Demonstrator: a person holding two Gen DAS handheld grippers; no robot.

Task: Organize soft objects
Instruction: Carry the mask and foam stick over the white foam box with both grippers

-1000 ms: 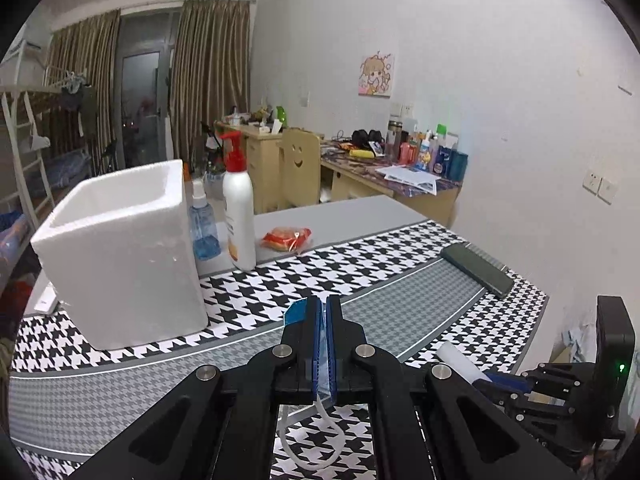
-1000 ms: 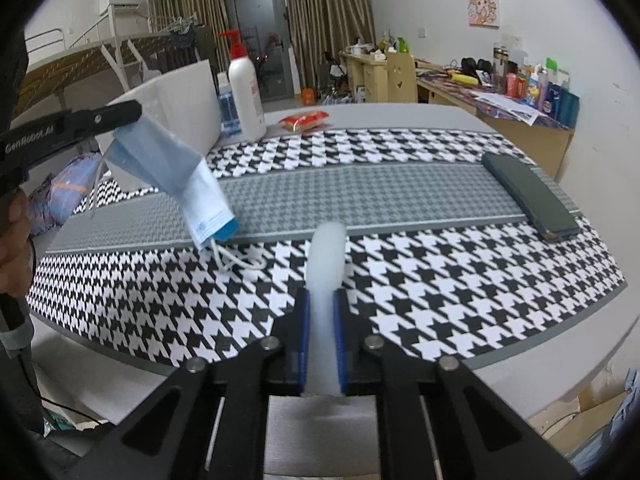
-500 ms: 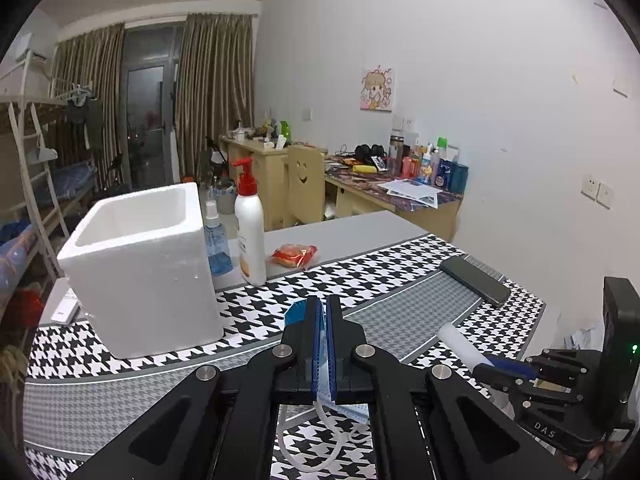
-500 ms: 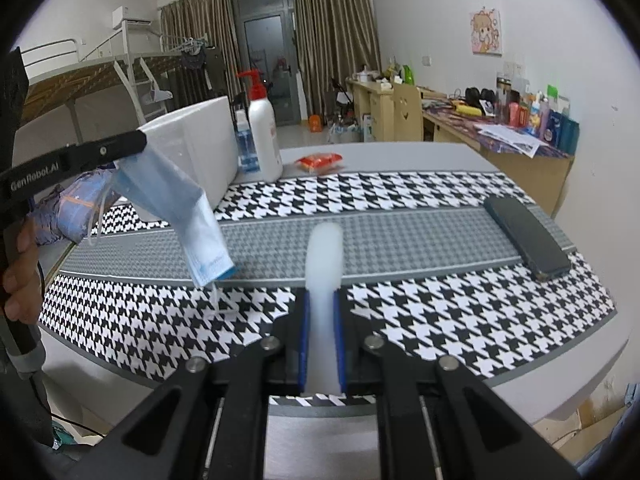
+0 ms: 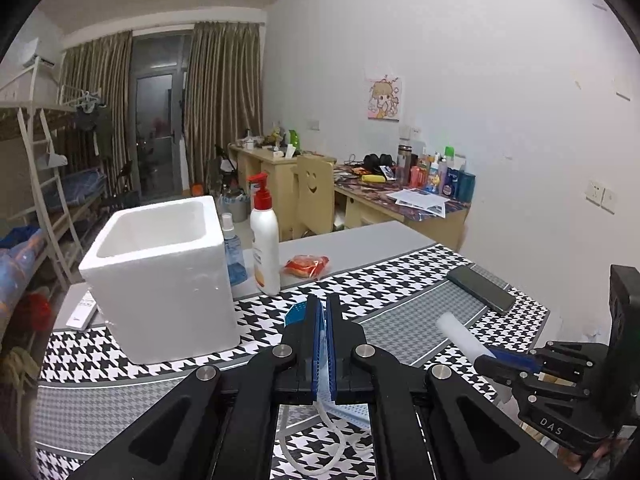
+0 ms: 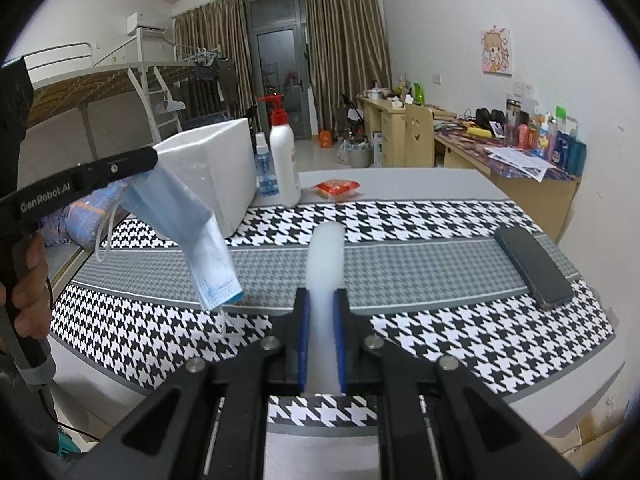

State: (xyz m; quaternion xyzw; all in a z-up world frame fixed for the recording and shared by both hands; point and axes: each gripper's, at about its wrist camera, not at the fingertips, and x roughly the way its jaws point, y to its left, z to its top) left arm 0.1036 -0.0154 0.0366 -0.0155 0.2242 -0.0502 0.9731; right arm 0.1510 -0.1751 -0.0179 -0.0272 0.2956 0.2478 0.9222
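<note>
Left gripper (image 6: 150, 159) pinches a blue face mask (image 6: 188, 232), which hangs in the air beside the foam box's (image 5: 168, 276) near corner, its ear loops dangling above the houndstooth cloth (image 6: 420, 256). Right gripper (image 6: 322, 312) is clamped on a white foam roll (image 6: 325, 264) held level over the cloth's near edge, well apart from the box. Between roll and box lies bare cloth; a phone (image 6: 534, 266) rests far from the box, by the cloth's right edge.
</note>
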